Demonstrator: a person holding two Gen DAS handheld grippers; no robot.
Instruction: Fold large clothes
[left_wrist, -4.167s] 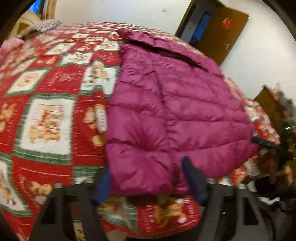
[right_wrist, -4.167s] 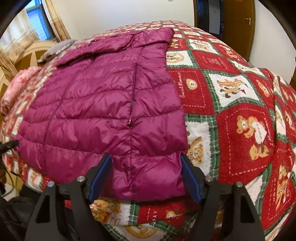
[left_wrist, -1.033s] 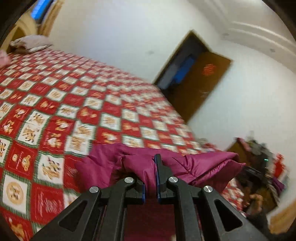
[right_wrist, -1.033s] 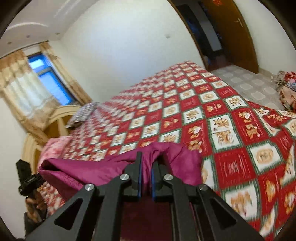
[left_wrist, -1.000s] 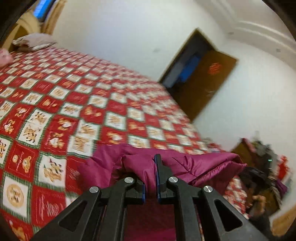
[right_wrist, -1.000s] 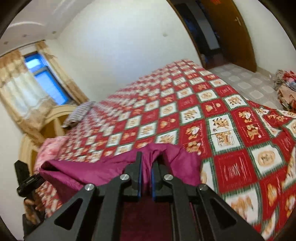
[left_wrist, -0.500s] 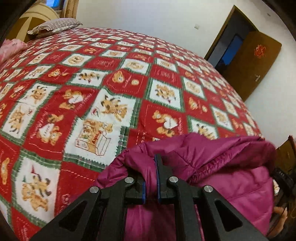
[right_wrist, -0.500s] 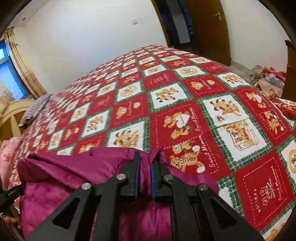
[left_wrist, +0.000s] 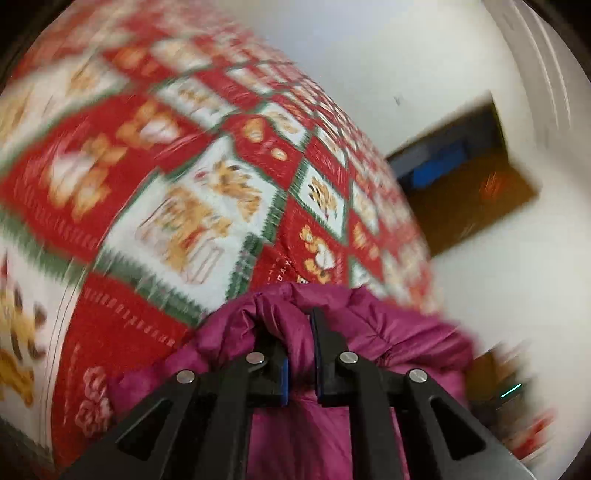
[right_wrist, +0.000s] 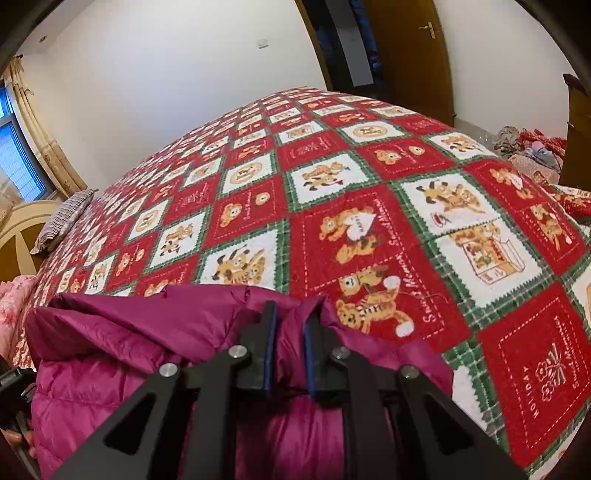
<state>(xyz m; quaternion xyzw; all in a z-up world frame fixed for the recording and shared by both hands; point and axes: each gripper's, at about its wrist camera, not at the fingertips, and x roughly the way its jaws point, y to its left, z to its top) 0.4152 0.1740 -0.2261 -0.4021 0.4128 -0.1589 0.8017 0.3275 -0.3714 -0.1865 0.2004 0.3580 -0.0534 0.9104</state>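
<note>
The magenta puffer jacket (left_wrist: 388, 332) is bunched at the near edge of the red, green and white bear-print bedspread (left_wrist: 184, 221). A fold of it is pinched in my left gripper (left_wrist: 291, 325), whose jaws are opening with the fabric still filling the narrow gap. The left wrist view is blurred and tilted. In the right wrist view the jacket (right_wrist: 129, 350) lies doubled over on the bedspread (right_wrist: 369, 184). My right gripper (right_wrist: 291, 314) grips its upper edge, jaws opening slightly, padding still between the blue pads.
A striped pillow (right_wrist: 62, 221) and a curved headboard (right_wrist: 22, 229) are at the far left, near a curtained window (right_wrist: 14, 162). A brown door (right_wrist: 406, 55) stands behind the bed. A heap of clothes (right_wrist: 524, 144) lies at the right.
Both grippers have come down toward the bed with the jacket's edge, so the jacket now rests folded on the bedspread. The left view has rolled and blurred. Both jaw gaps look slightly wider.
</note>
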